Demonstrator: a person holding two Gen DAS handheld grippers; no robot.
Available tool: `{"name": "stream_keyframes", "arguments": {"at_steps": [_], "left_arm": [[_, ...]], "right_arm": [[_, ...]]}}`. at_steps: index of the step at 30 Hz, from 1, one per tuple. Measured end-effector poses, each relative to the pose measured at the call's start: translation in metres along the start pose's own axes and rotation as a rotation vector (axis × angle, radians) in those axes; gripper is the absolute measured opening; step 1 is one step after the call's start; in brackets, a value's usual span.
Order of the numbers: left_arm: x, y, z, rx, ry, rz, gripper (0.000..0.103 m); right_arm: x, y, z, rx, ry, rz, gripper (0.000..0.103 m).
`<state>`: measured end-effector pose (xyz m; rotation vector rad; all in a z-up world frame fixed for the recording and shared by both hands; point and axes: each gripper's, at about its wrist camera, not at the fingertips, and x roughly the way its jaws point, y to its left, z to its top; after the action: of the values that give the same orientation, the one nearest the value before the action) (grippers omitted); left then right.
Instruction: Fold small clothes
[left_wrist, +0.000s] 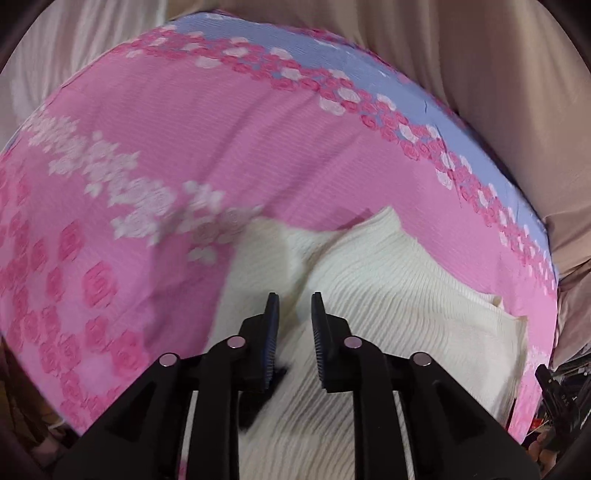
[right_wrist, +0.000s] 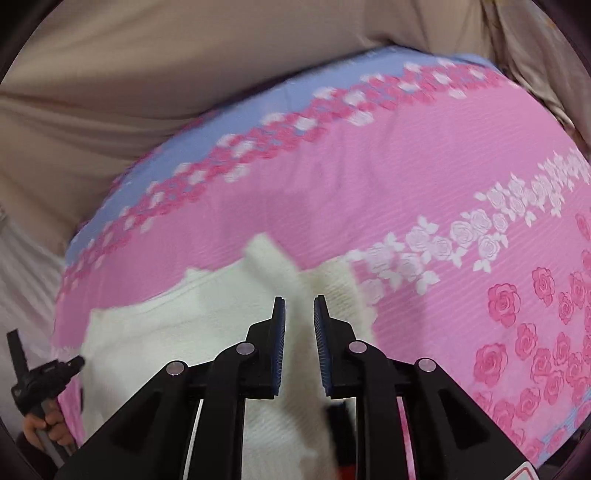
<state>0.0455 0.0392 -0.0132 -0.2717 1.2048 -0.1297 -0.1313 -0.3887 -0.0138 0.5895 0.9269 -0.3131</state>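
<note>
A cream ribbed knit garment (left_wrist: 388, 295) lies on a pink rose-patterned sheet (left_wrist: 166, 129). My left gripper (left_wrist: 294, 295) hovers over its left part, jaws open with a narrow gap, nothing between them. The garment also shows in the right wrist view (right_wrist: 177, 332), on the same sheet (right_wrist: 424, 166). My right gripper (right_wrist: 299, 299) is open over the garment's right part, where a folded flap (right_wrist: 266, 258) sticks up. The frames are blurred by motion.
The sheet has a blue band (left_wrist: 332, 48) at its far edge, with beige fabric (left_wrist: 480, 74) beyond it. The other gripper (left_wrist: 554, 391) shows at the right edge of the left view, and its hand-held handle (right_wrist: 40, 380) at the left of the right view.
</note>
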Motion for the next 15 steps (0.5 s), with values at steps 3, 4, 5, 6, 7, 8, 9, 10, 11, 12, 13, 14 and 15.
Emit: {"name": "stream_keyframes", "arguments": {"at_steps": [3, 4, 5, 6, 7, 8, 9, 10, 11, 12, 13, 14, 15], "left_arm": [[-0.014, 0.035, -0.031, -0.083, 0.030, -0.017, 0.026], [-0.015, 0.048, -0.044, -0.129, 0.049, -0.041, 0.030], [-0.014, 0.058, -0.056, -0.175, 0.066, -0.073, 0.031], [-0.014, 0.063, -0.063, -0.207, 0.072, -0.098, 0.033], [-0.014, 0.067, -0.069, -0.233, 0.068, -0.122, 0.033], [-0.016, 0.067, -0.074, -0.251, 0.049, -0.139, 0.034], [-0.018, 0.065, -0.075, -0.246, 0.042, -0.140, 0.039], [-0.019, 0.061, -0.075, -0.235, 0.037, -0.137, 0.045], [-0.019, 0.057, -0.075, -0.222, 0.035, -0.126, 0.046], [-0.021, 0.054, -0.075, -0.220, 0.029, -0.097, 0.046], [-0.023, 0.053, -0.075, -0.226, 0.019, -0.091, 0.046], [-0.030, 0.052, -0.075, -0.241, -0.006, -0.085, 0.046], [-0.035, 0.054, -0.074, -0.244, -0.022, -0.087, 0.048]], "right_arm": [[-0.012, 0.040, -0.035, -0.107, 0.079, 0.096, 0.018], [-0.011, 0.052, -0.049, -0.136, 0.109, 0.122, 0.018], [-0.007, 0.069, -0.062, -0.173, 0.151, 0.151, 0.018], [0.000, 0.086, -0.075, -0.214, 0.192, 0.175, 0.018], [0.006, 0.099, -0.083, -0.249, 0.219, 0.194, 0.018], [0.013, 0.116, -0.091, -0.299, 0.247, 0.212, 0.017], [0.019, 0.131, -0.097, -0.348, 0.267, 0.216, 0.015], [0.021, 0.141, -0.101, -0.382, 0.277, 0.213, 0.015], [0.024, 0.151, -0.103, -0.411, 0.283, 0.208, 0.015], [0.030, 0.160, -0.104, -0.427, 0.293, 0.208, 0.015], [0.035, 0.164, -0.102, -0.431, 0.302, 0.211, 0.015], [0.040, 0.169, -0.103, -0.433, 0.311, 0.212, 0.015], [0.043, 0.173, -0.102, -0.437, 0.316, 0.207, 0.015]]}}
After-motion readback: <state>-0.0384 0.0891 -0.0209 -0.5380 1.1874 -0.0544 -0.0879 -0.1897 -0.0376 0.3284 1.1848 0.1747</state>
